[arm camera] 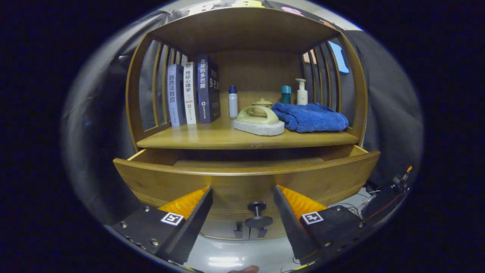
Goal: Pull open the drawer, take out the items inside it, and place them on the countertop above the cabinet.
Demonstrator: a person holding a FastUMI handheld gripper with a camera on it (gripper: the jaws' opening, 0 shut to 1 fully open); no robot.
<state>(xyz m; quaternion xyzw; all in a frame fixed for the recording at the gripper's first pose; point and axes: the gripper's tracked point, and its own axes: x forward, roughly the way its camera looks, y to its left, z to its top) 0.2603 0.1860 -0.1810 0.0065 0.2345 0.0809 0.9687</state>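
Observation:
The wooden drawer (246, 178) of the cabinet stands pulled out, and its front panel hides whatever lies inside. Its dark round knob (257, 207) sits low on the panel between my two fingers, touching neither. My gripper (242, 188) is open, with its tips close against the drawer front. Above the drawer is the countertop (212, 138). On it rest a green-handled scrub sponge (259, 121) and a folded blue towel (308, 117).
Three upright books (193, 94) stand at the countertop's left. Further back are a small white bottle (233, 100), a lidded pot (262, 103), a teal-capped bottle (286, 94) and a pump bottle (302, 92). Slatted sides and a wooden roof enclose the shelf. Cables lie at the lower right.

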